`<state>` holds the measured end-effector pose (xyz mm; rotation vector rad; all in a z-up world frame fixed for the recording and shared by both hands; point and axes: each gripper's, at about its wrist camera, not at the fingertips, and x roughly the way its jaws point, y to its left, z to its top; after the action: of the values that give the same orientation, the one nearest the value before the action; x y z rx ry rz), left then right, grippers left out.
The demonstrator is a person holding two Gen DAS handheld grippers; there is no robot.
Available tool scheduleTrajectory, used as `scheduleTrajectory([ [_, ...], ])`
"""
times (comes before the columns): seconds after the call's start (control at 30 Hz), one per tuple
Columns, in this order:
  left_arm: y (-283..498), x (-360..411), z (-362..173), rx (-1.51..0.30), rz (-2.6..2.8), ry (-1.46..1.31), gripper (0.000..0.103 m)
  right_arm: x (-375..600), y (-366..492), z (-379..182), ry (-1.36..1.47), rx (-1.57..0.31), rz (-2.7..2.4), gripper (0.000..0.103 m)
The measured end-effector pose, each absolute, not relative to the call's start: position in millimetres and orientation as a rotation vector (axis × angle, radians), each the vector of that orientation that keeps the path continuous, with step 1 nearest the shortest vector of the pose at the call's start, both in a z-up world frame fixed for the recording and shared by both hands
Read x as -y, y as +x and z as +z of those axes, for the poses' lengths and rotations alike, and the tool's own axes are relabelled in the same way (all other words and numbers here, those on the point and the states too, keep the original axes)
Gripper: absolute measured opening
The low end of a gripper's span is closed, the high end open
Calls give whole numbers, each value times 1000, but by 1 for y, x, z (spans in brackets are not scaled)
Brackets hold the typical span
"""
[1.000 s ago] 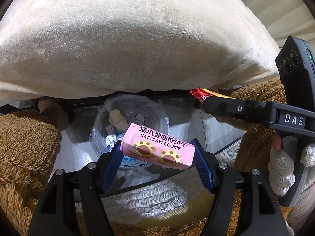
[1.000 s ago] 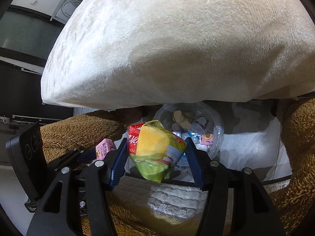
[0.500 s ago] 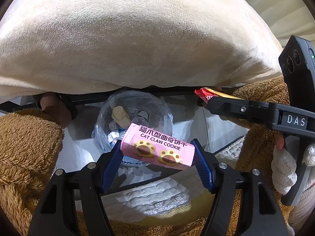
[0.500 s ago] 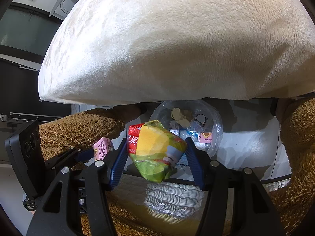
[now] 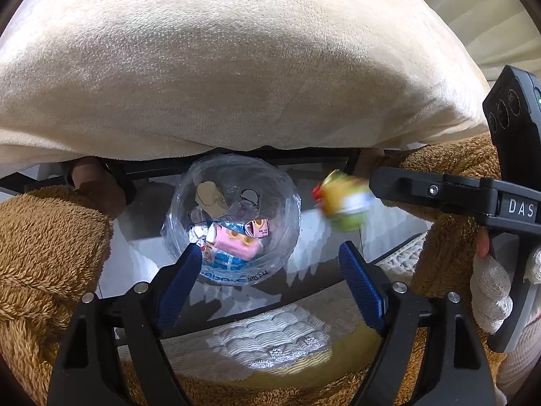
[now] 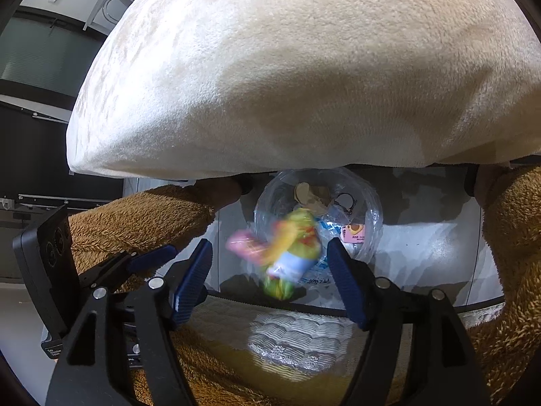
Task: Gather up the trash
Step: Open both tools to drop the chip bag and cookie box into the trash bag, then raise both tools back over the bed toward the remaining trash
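My left gripper (image 5: 267, 253) is open and empty above a round bin lined with a clear plastic bag (image 5: 233, 220). A pink cookie box (image 5: 235, 243) lies among the trash in the bag. My right gripper (image 6: 268, 260) is open too. A yellow and green snack bag (image 6: 290, 253), blurred, is in the air below it, over the bin's (image 6: 318, 216) near rim. The same snack bag (image 5: 345, 203) shows blurred in the left wrist view, just off the right gripper's fingers (image 5: 422, 187). A blurred pink box (image 6: 245, 245) shows beside the snack bag.
A big cream pillow (image 5: 219, 61) hangs over the bin. Brown plush (image 5: 40, 253) lies on both sides. A white quilted mattress edge (image 5: 270, 338) runs below the grippers. The bin holds several other scraps, with a small pink packet (image 6: 353, 233) at its right.
Both grippers have opened. The pink cookie box has dropped from the left gripper into the bin. The snack bag has left the right gripper and is falling.
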<state>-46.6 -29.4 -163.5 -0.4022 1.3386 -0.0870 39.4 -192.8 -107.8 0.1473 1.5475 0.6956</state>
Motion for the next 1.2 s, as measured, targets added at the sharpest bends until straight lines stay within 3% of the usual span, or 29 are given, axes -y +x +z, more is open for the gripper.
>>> scheduleTrajectory([
  [0.33,-51,22,-147,-1243,-62,-402,81,199,36,-93,114,-1475,714,70],
  [0.87,-61,-1,-58,-806,-112,-400,81,233,34,10,12,-937,776,70],
  [1.2,-12,-32,-6,-657,-105,-315,81,212,90,41,-106,-767,773,70],
])
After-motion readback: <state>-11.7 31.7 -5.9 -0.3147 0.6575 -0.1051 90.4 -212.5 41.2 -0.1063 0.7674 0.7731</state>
